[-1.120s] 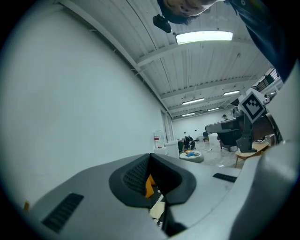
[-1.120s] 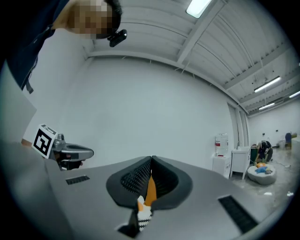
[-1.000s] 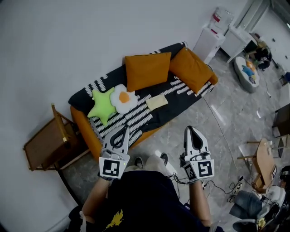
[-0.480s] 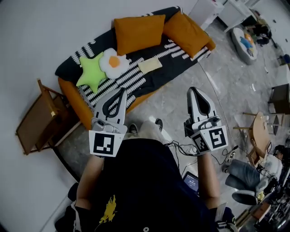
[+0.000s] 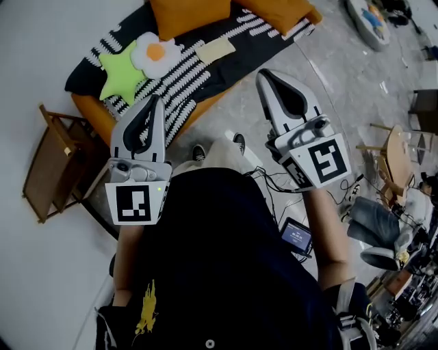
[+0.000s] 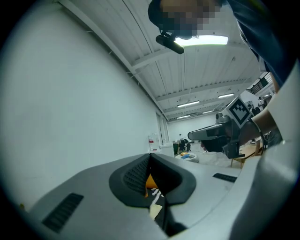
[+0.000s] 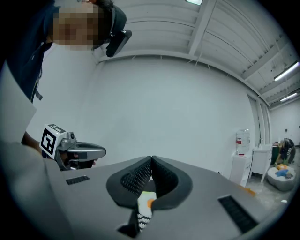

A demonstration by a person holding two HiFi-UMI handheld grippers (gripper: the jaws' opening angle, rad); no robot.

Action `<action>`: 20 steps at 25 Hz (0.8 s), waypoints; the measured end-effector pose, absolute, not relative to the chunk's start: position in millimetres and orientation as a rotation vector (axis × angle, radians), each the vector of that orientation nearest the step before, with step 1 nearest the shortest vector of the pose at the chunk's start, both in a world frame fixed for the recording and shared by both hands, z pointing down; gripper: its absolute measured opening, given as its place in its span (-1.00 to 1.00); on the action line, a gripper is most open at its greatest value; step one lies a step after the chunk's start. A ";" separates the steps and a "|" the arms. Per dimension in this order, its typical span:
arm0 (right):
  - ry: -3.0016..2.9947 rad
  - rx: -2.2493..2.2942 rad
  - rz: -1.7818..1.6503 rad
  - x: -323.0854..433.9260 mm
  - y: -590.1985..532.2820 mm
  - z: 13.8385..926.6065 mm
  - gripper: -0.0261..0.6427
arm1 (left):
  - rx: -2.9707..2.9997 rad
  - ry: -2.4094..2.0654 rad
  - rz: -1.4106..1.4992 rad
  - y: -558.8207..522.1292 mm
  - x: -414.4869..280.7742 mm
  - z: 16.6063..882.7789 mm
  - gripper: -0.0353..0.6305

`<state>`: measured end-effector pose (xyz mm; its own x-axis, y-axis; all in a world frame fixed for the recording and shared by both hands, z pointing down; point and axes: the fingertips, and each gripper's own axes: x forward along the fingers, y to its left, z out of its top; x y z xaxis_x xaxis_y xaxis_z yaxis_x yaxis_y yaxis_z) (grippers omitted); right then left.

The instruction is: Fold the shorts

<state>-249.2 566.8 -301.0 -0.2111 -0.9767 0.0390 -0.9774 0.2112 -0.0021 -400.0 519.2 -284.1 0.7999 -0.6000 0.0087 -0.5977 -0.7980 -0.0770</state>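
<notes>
The pale grey floor and the white wall are filling most of the head view; the person, in a dark shirt, is standing at 6 o'clock and facing the sofa, which is stretching from 10 to 1 o'clock under a black-and-white striped cover; a wooden rack is standing at 9 o'clock, just beside the sofa's orange end; a round wooden table is sitting at 3 o'clock, well apart from the sofa; two orange cushions are leaning along the sofa's back at 12 o'clock.

The left gripper is pointing toward 12 o'clock at the sofa's front edge, and its jaws are pressing together with nothing between them; the right gripper is pointing toward 11 o'clock over the floor, its jaws likewise closed on nothing; both are hanging well apart from the cloth on the seat.

A green star pillow is lying at 11 o'clock; an egg-shaped pillow is touching it on its 2 o'clock side; the shorts, a small pale-yellow piece of cloth, are lying flat on the seat near 12 o'clock, just beside the egg pillow at its 3 o'clock side and in front of the cushions; a small lit screen is showing at 5 o'clock by the person's side.
</notes>
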 end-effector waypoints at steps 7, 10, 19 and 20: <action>-2.383 2.005 0.039 -243.7 576.9 -295.5 -0.87 | -2.917 0.994 -0.042 522.6 -399.1 -278.1 -0.85; -2.375 2.036 0.074 -239.0 581.2 -292.4 -0.87 | -2.899 1.032 -0.103 516.2 -400.4 -274.5 -0.85; -2.313 2.068 0.056 -244.2 593.5 -281.9 -0.88 | -2.910 1.043 -0.043 513.2 -401.1 -282.4 -0.85; -2.298 2.080 0.039 -242.9 593.8 -283.5 -0.88 | -2.912 1.041 -0.038 513.9 -400.7 -283.4 -0.85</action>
